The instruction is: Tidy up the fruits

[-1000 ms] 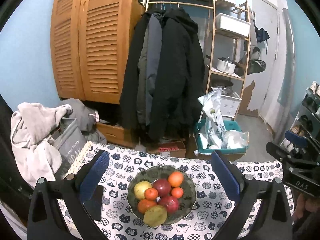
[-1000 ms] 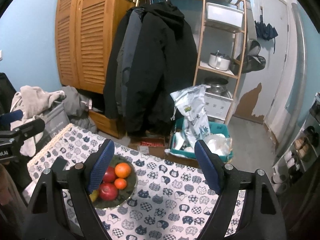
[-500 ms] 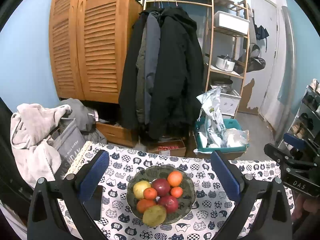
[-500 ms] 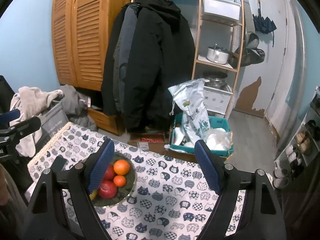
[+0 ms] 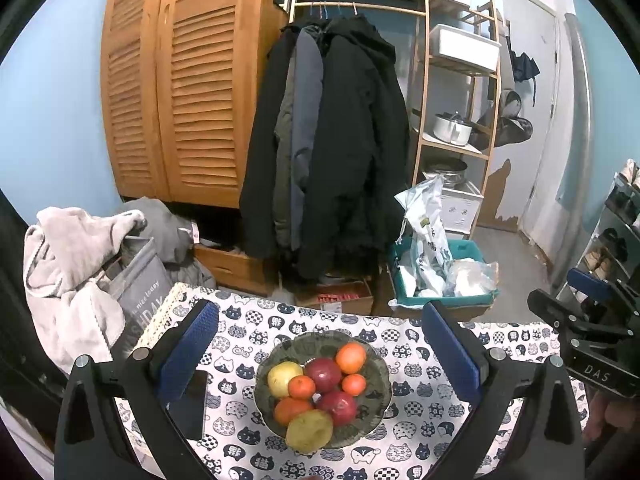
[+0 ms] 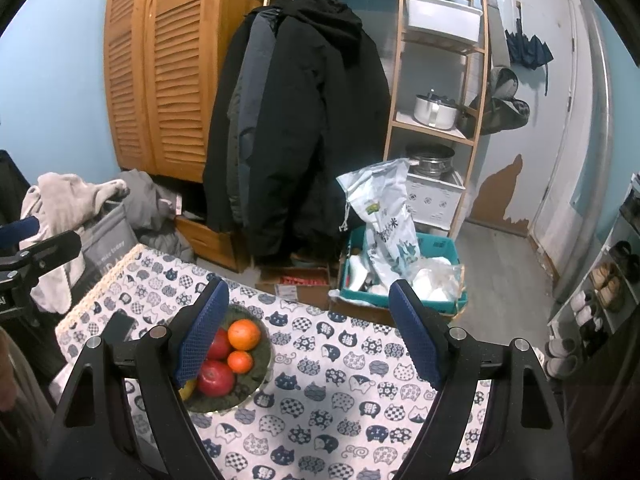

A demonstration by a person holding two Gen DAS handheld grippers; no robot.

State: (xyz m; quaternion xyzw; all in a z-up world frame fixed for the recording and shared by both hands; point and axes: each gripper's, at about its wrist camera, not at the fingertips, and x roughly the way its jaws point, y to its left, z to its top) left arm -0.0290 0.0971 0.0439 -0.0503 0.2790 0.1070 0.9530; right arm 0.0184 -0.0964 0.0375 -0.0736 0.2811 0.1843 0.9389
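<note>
So the fruit is all sitting piled in a dark green glass bowl (image 5: pixel 380 364) on a table that's wearing a cat-print tablecloth (image 5: pixel 420 440). In the pile I'm counting two red apples (image 5: pixel 323 374), a yellow apple (image 5: pixel 283 378), a brownish-yellow pear (image 5: pixel 309 430) at the near rim, and four oranges or mandarins, the biggest orange (image 5: pixel 351 357) sitting at the back right. A dark phone (image 5: pixel 190 404) is lying flat just left of the bowl.

The left gripper (image 5: pixel 320 344) is hanging right over the bowl with its blue-padded jaws spread wide, the fruit showing between them but nothing touching the pads. The right gripper (image 6: pixel 308 328) is also standing wide apart and holding nothing; it's hovering over bare tablecloth to the right of the bowl, with its left finger (image 6: pixel 202 332) overlapping the bowl's edge in that view.

Further out, past the table's far edge: a teal crate (image 5: pixel 468 248) stuffed with plastic bags on the floor, dark coats (image 5: pixel 332 140) hanging on a rail, a wooden louvered wardrobe (image 5: pixel 180 80), a wooden shelf (image 5: pixel 460 128) with pots, and a grey laundry bag (image 5: pixel 140 284) with clothes draping over it on the left.
</note>
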